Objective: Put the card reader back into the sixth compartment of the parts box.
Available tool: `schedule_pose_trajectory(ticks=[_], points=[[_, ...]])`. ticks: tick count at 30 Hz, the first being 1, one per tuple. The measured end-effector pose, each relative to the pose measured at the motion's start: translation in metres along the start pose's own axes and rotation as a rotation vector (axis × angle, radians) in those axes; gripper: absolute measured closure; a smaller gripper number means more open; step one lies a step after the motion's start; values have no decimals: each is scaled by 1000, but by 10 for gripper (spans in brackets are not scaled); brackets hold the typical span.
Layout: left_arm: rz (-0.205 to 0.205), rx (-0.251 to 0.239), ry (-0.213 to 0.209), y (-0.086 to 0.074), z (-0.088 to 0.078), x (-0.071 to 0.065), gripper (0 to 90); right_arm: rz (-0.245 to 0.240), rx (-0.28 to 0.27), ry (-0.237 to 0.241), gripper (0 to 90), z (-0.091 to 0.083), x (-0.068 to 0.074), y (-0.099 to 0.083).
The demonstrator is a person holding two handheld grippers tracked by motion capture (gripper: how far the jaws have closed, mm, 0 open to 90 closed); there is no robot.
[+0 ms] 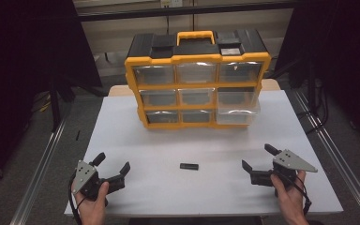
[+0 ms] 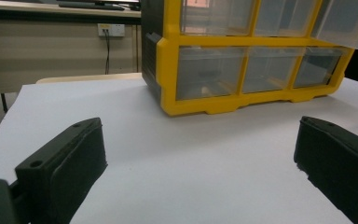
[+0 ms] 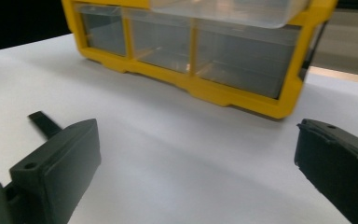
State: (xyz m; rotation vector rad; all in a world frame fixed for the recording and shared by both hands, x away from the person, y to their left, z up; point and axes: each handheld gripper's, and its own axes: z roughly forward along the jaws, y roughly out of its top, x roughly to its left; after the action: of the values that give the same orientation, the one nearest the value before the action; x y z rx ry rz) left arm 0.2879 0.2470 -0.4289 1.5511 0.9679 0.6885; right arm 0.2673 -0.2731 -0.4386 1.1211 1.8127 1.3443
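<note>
Left tongs [image 1: 111,165] sit low at the near left corner of the white surface [image 1: 136,145], jaws spread wide, nothing between them. Moving across: the small black bar [image 1: 189,166] lies flat on the surface midway between the two hands, well apart from both. It's thin and low, so a grab could easily skid it along the sheet or pinch only one end and let it tip out. Behind it stands the yellow drawer cabinet [image 1: 197,84], its middle-right clear drawer [image 1: 236,99] pulled partly out; a careless swing upward could knock that drawer. Right tongs [image 1: 258,158] rest at the near right, jaws gaping and empty, angled toward the bar.
</note>
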Motion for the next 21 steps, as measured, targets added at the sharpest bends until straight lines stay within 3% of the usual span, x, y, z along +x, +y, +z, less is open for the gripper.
schedule_pose_trajectory(ticks=[4,11,13,15,21], points=[[6,0,-17,0,-1,-2,19,-3,12,56,1,4,4,2],[0,0,-20,0,0,-1,19,-17,18,83,14,11,11,5],[-23,-12,-30,-1,0,-1,20,-26,19,98,30,14,13,7],[-1,-5,-26,0,0,-2,20,-27,28,108,23,15,16,9],[-4,-10,-29,0,-1,-2,20,-33,50,171,22,23,24,14]])
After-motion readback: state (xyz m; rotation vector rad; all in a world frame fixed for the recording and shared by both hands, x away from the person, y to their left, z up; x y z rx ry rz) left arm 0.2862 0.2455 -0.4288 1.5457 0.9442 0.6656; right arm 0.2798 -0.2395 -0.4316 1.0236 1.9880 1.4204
